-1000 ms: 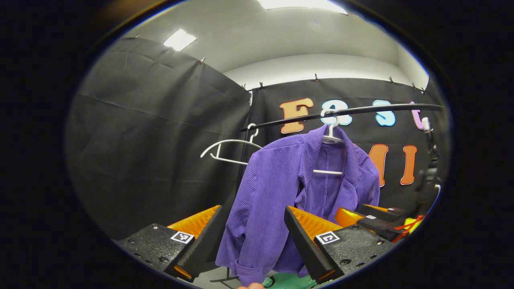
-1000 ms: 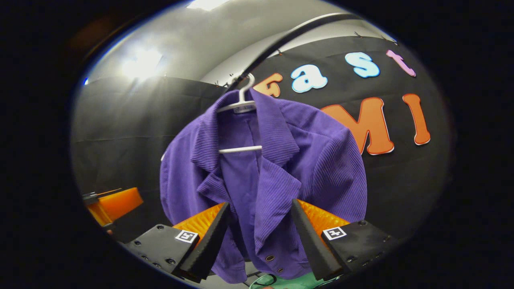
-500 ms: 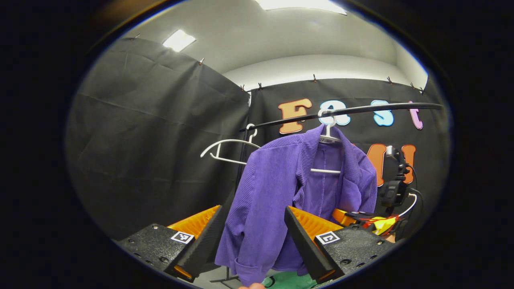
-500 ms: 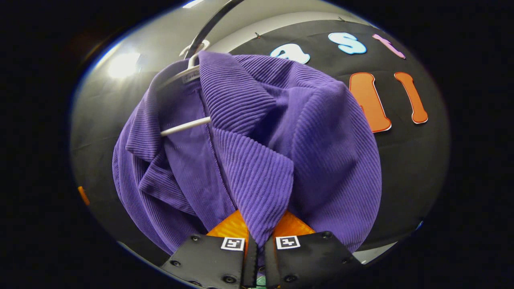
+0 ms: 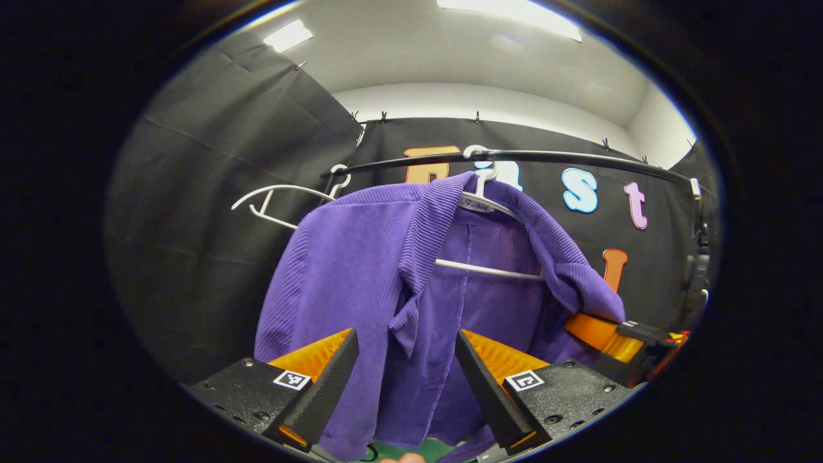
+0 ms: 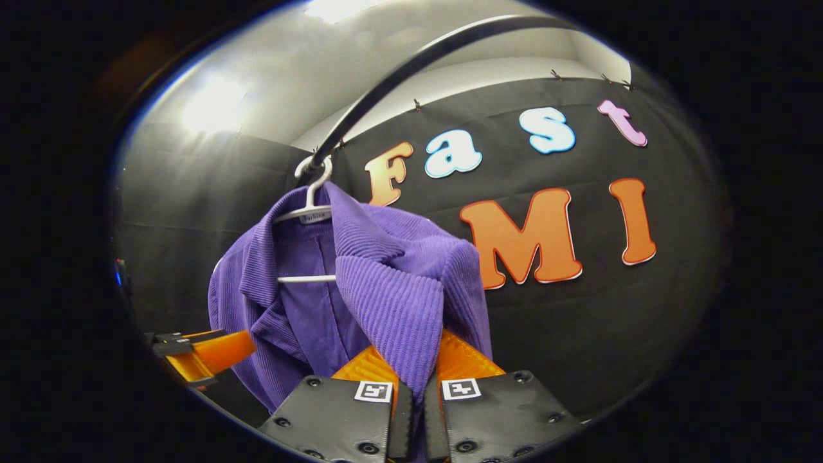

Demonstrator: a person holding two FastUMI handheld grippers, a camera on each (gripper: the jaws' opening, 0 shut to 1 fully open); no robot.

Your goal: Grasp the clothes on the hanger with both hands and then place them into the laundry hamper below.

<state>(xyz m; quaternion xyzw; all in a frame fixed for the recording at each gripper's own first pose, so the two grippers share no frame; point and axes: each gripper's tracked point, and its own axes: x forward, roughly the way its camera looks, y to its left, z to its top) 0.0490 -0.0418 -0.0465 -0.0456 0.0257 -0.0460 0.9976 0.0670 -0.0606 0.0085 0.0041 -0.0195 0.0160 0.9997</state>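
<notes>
The purple jacket (image 5: 360,283) hangs on its white hanger (image 5: 482,200) near the middle of the black rail (image 5: 578,159); since a second ago my right gripper (image 6: 406,386) has clamped its right lapel; my left gripper (image 5: 400,360), jaws wide, has advanced to the left front panel; I judge closing there comes next.

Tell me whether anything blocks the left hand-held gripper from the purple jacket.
Nothing visible does. The left hand-held gripper is open, with the jacket hanging directly ahead between its fingers. The right hand-held gripper is already shut on the jacket's other front edge. The jacket is still on its hanger.
</notes>
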